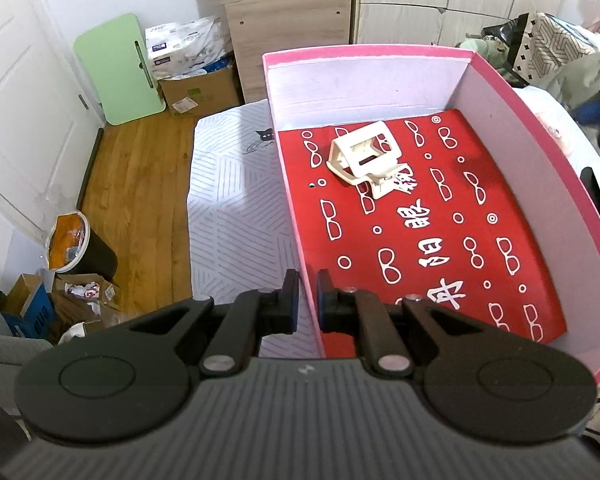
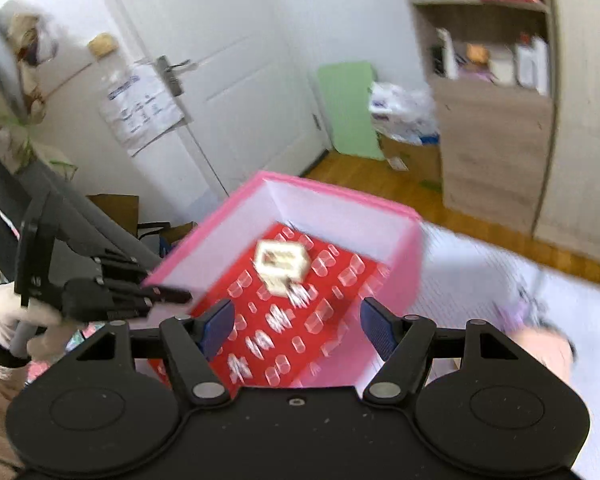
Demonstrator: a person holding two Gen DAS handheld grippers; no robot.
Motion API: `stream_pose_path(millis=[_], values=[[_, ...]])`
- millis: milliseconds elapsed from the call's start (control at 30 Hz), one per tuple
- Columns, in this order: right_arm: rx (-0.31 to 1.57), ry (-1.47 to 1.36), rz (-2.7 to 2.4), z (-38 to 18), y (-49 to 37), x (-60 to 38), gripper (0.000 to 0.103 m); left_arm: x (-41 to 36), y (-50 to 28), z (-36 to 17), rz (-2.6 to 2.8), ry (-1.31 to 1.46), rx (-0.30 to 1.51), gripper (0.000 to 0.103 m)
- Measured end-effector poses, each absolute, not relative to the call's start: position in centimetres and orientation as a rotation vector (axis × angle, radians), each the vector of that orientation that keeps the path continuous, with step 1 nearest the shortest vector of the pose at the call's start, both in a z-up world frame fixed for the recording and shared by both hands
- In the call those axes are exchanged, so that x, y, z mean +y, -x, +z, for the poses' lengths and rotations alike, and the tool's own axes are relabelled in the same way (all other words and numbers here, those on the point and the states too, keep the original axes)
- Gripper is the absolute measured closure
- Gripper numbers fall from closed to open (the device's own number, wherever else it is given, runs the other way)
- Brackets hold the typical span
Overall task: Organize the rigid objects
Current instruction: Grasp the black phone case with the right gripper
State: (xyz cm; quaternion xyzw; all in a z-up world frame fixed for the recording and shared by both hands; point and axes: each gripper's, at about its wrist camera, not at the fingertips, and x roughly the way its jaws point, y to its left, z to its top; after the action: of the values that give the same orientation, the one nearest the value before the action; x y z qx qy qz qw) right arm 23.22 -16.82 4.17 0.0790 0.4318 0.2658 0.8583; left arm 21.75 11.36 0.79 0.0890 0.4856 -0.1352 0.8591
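Observation:
A pink box [image 1: 364, 50] with white inner walls and a red printed lining stands on the bed. A white plastic holder [image 1: 366, 156] lies inside it, toward the far end. My left gripper [image 1: 308, 292] is shut on the box's left wall, one finger on each side. In the right wrist view, which is blurred, my right gripper [image 2: 298, 326] hangs open above the near end of the pink box [image 2: 340, 194] with nothing between its fingers. The white holder [image 2: 280, 264] lies ahead of it. The left gripper [image 2: 168, 295] shows at the box's left edge.
The box rests on a white striped bedsheet [image 1: 236, 208]. Beyond the bed's edge is a wooden floor with a black bin [image 1: 80, 246], a green board [image 1: 120, 68], a cardboard carton [image 1: 200, 92] and a wooden cabinet [image 1: 288, 36]. Clothes and bags [image 1: 560, 52] pile up at the far right.

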Motion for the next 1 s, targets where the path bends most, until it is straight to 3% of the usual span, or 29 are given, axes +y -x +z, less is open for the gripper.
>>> stream_pose_path(millis=[667,1000], values=[[1.129,-0.410,0.178,-4.9,-15.4,-27.5,0.028,11.1,-21.9,0.5,-0.260,-0.182,1.038,0.095],[1.123,-0.625,0.135,-8.0,-16.3,-29.3,0.015,11.0,-21.8,0.6,-0.261,-0.190,1.041,0.095]])
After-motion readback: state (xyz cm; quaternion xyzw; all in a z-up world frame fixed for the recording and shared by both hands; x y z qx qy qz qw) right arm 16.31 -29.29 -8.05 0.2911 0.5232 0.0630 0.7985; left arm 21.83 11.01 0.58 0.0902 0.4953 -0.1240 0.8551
